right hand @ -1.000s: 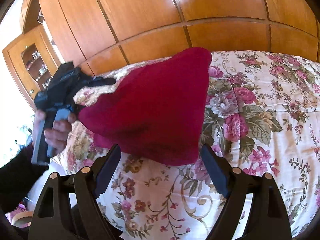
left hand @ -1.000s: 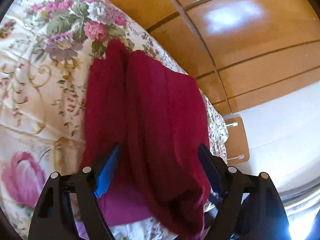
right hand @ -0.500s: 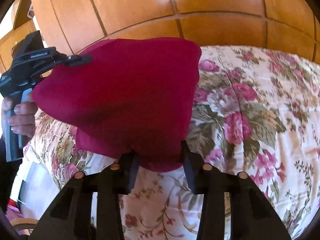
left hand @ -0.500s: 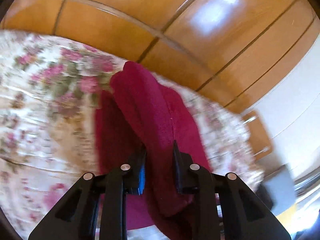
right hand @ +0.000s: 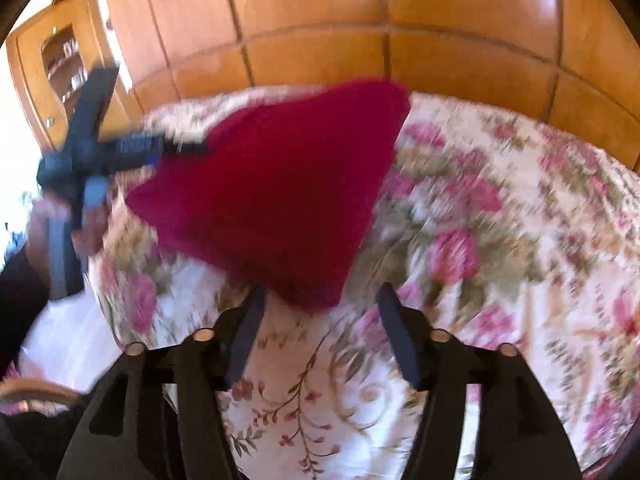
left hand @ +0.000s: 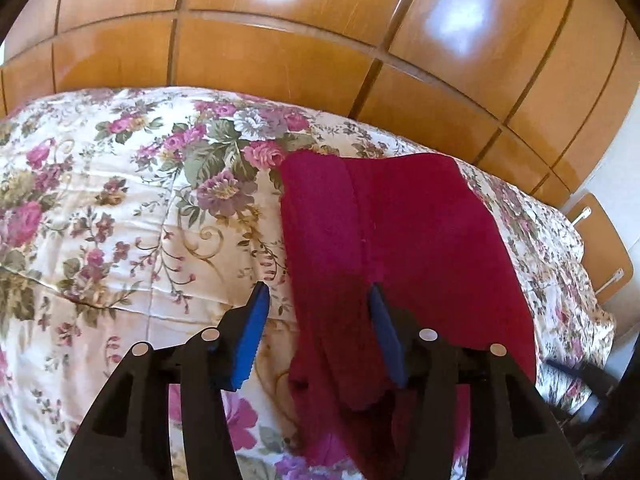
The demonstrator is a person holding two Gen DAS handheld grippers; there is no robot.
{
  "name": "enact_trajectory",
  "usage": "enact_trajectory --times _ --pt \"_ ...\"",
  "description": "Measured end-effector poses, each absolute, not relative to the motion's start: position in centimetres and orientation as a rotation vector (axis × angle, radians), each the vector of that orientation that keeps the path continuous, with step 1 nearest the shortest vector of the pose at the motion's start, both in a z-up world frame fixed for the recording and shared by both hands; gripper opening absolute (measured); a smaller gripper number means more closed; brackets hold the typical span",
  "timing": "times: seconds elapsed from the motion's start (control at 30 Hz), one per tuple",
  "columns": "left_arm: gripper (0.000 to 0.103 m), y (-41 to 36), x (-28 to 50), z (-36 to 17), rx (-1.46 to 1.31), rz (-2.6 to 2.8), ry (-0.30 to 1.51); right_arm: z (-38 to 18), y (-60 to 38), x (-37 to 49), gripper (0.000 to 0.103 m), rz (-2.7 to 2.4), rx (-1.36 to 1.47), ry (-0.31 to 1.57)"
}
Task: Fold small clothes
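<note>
Dark red knitted garment (left hand: 400,248) is lying folded on the floral quilted bedspread (left hand: 120,220), near the bed edge in front of the glossy wooden wardrobe panels (left hand: 280,48). Left tool (left hand: 316,300) has just been opening; jaws are standing apart, straddling the cloth's near edge without pinching it. Right tool (right hand: 320,300) has just been opening too, released, the garment's corner just beyond its tips.

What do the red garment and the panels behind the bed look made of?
Red garment: looks like a soft knit or fleece, matte, no sheen, with a seam line and limp drape; the exact fibre is unclear. Wall panels: apparently wood or wood veneer, glossy varnish; bright window glare reflects off them, and dark grooves separate the panels.
</note>
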State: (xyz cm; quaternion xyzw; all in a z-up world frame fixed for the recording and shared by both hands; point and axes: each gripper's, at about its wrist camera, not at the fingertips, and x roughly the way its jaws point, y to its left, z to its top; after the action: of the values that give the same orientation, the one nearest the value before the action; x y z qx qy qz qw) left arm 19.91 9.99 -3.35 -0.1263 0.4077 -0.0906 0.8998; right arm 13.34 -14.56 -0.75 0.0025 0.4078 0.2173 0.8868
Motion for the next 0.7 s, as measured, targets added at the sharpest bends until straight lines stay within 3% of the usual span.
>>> enact_trajectory --times 0.07,0.13,0.3,0.53,0.7 --pt "0.051 10.1 19.5 -3.3 -0.266 -0.196 0.835 1.2 -14.8 14.9 0.075 0.434 0.062 0.798" --pt "0.062 9.8 19.5 -3.5 -0.258 -0.188 0.833 2.1 -14.3 16.8 0.077 0.427 0.101 0.778" --pt "0.062 9.0 19.1 -4.1 -0.208 -0.167 0.831 2.4 -11.1 23.2 0.077 0.409 0.162 0.786" --pt "0.062 8.2 19.3 -5.1 -0.149 -0.149 0.829 -3.7 -7.4 31.8 0.082 0.27 0.058 0.947" --pt "0.068 8.0 19.3 -5.6 -0.159 -0.153 0.829 -6.3 -10.0 32.1 0.087 0.291 0.197 0.96"
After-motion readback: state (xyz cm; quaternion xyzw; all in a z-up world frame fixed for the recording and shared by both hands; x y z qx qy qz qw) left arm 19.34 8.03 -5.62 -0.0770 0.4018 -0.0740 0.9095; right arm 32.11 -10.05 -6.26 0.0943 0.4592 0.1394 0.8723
